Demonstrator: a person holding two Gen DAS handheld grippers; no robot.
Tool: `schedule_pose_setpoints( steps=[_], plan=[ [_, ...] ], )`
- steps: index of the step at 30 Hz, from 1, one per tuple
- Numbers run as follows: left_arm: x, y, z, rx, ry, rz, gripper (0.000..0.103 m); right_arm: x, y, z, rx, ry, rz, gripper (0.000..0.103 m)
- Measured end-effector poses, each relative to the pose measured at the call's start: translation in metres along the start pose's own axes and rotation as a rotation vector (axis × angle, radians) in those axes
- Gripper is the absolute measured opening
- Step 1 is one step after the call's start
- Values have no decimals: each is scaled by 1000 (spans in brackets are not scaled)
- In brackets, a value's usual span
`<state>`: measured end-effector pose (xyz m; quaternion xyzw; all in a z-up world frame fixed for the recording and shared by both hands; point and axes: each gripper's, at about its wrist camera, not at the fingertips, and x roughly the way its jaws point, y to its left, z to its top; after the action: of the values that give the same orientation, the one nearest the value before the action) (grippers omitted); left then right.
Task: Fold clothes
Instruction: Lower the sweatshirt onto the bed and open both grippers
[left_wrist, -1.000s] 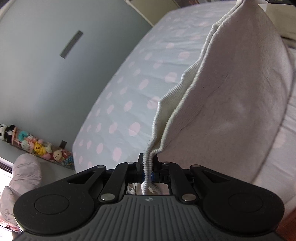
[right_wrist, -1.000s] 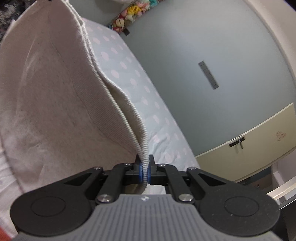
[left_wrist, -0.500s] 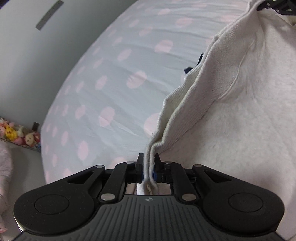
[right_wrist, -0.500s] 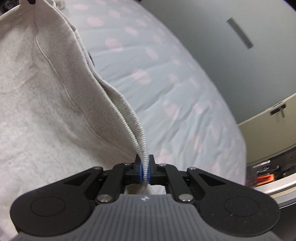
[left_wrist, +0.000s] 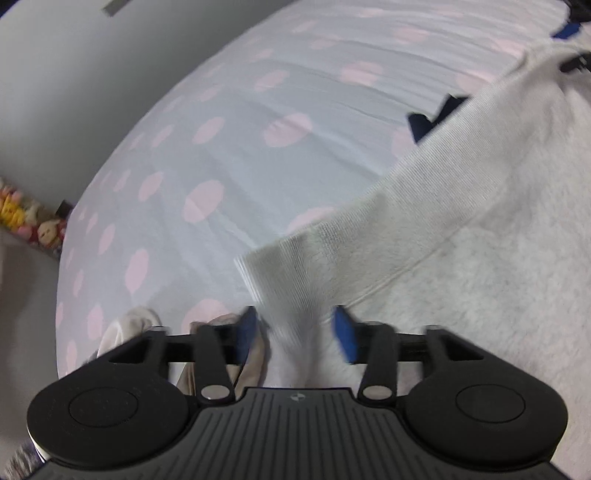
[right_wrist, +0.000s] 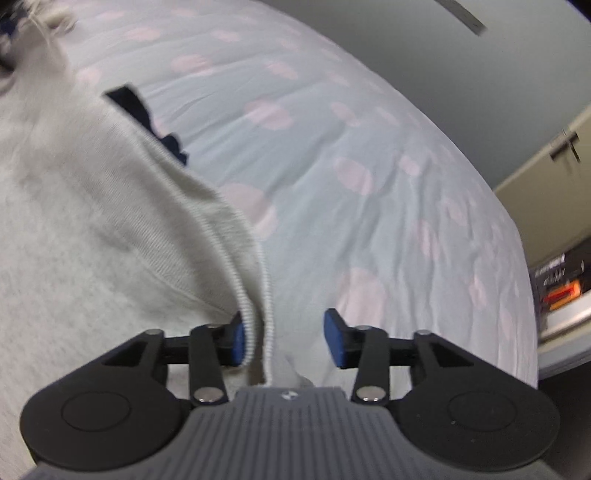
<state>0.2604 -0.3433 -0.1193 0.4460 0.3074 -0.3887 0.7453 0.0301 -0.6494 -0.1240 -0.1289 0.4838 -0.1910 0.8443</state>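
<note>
A cream knitted sweater (left_wrist: 480, 229) lies on the pale blue bedsheet with pink dots (left_wrist: 229, 155). My left gripper (left_wrist: 297, 332) is open, its blue pads either side of the sweater's ribbed hem corner (left_wrist: 291, 266), which lies loose between them. My right gripper (right_wrist: 284, 341) is open too; the ribbed hem edge (right_wrist: 255, 302) rests against its left pad, and the sweater (right_wrist: 74, 221) spreads to the left. A dark blue piece of cloth (left_wrist: 432, 118) peeks from under the sweater; it also shows in the right wrist view (right_wrist: 147, 118).
A grey wall (left_wrist: 74, 74) rises behind the bed. Small plush toys (left_wrist: 26, 218) line a ledge at far left. A beige cabinet door (right_wrist: 554, 166) and a shelf with books (right_wrist: 554, 288) stand to the right of the bed. A beige garment (left_wrist: 136, 325) lies near the left gripper.
Both grippers lowered the sweater's hem onto the bed and opened, letting go of the hem they had pinched. The sweater now lies flat instead of hanging.
</note>
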Motion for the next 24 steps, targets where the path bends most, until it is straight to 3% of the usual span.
schedule_pose_setpoints(
  steps=[4, 7, 13, 18, 24],
  plan=[
    [-26, 13, -11, -99, -20, -25, 53, -22, -10, -5, 93, -23, 7, 57],
    [-48, 15, -20, -147, -38, -30, 54, -37, -12, -9, 105, -35, -42, 62],
    [-75, 16, -34, -254, -38, -63, 54, -69, -34, -22, 231, -53, -44, 62],
    [-95, 14, -69, -377, -59, -128, 54, -99, -25, -59, 328, -65, 12, 62],
    [-105, 10, -110, -557, -26, -186, 54, -116, 6, -116, 437, -27, 76, 60]
  ],
)
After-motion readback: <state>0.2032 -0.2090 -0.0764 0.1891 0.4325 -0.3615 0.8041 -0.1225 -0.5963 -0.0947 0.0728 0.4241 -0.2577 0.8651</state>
